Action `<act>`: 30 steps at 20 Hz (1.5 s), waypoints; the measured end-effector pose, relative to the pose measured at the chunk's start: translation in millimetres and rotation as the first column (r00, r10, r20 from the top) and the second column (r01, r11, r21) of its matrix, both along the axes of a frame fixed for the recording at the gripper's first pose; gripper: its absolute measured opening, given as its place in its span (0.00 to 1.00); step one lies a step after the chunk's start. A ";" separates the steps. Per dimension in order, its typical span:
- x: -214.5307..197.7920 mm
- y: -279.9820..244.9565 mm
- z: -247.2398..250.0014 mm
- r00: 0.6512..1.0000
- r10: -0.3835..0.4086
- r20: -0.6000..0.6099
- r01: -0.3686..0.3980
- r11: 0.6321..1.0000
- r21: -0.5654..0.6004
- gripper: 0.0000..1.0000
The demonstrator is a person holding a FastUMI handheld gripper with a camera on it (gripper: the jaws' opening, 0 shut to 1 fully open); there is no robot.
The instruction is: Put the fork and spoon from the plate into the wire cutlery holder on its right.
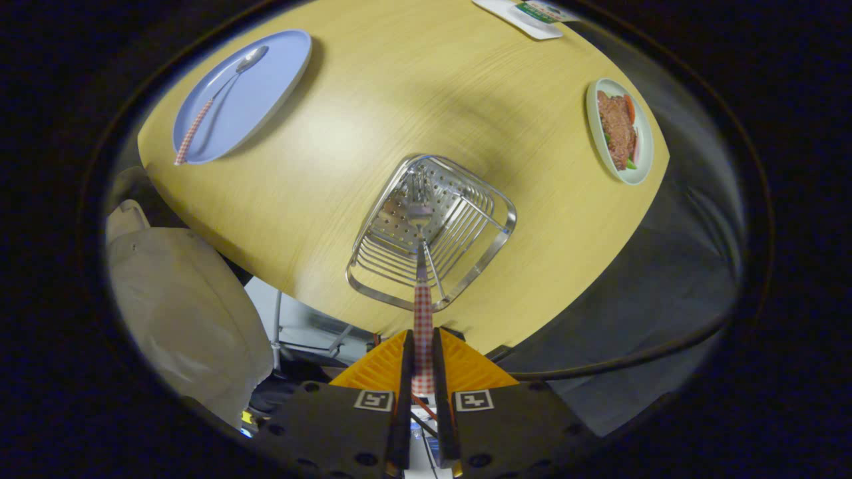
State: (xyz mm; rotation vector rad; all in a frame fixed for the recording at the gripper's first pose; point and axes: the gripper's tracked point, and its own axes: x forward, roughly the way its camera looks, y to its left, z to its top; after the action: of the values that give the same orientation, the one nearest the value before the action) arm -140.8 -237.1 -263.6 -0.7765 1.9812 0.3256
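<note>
Yellow wood covers the round worktop. On it stands the wire holder. The fingers pinch the fork by its checked handle, prongs down inside the holder. I think the fork step is almost done. Next the fingers need to open and let it drop. The spoon waits on the blue plate, well left of the holder. A food dish sits well right of it.

A round wooden table fills the room's middle. Near its far right edge sits a pale dish of food, meat with bits of orange and green. A white packet lies at the far edge. A cream chair stands beside the table.
</note>
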 end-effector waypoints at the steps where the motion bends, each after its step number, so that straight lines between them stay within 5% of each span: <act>1: 1.0 0.4 1.5 1.000 -0.016 0.015 0.016 1.000 0.007 0.29; 3: -0.6 -0.5 1.6 0.998 -0.044 0.052 0.043 0.999 0.024 0.36; 8: 1.8 12.4 12.1 0.964 -0.175 0.199 0.156 0.982 0.106 0.99; 14: 13.0 36.2 21.6 0.888 -0.239 0.394 0.179 0.967 0.183 0.99; 23: 56.0 119.6 41.5 0.697 -0.381 0.607 0.163 0.909 0.384 0.99; 30: 57.8 190.5 15.9 0.679 -0.451 0.580 0.152 0.859 0.490 1.00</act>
State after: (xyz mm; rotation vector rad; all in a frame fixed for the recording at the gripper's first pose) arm -83.0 -46.6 -247.6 -0.2091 1.2346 0.1925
